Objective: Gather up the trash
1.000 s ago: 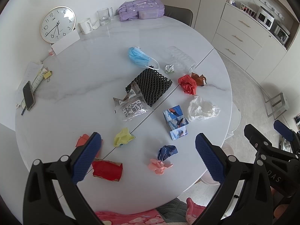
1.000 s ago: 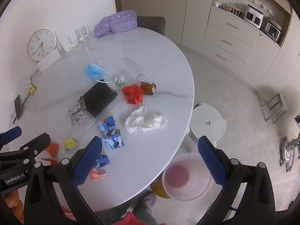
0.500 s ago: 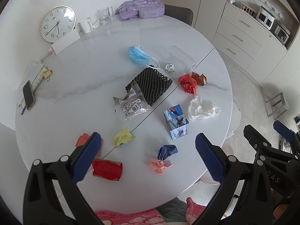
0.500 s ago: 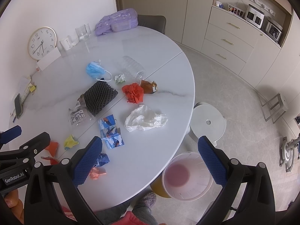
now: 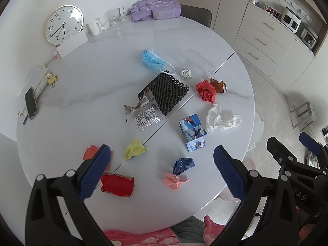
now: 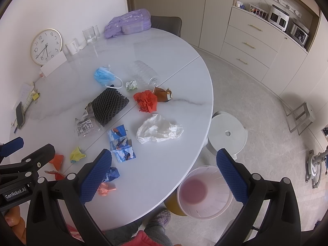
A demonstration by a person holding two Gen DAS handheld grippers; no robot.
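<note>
Above the near rim of the table, both grippers hang with jaws wide apart and nothing between them: left gripper, right gripper. Change over the last second: almost none; each view shifts only slightly and every item lies where it lay. Reading: collection not begun, all trash still on the table.

Trash, placed from the black mesh at the table's centre:
- clear wrapper, overlapping its near corner
- blue mask, just beyond it
- small foil ball and clear bottle, beyond and right
- red wad with brown wrapper, right
- white bag and printed box, near right
- yellow wad, orange scrap, red card, navy wad, pink wad, nearest the grippers

Bin: on the floor beside the table's near right edge, holding none of the trash that can be seen.

Likely first pick: navy or pink wad, closest to both grippers.
</note>
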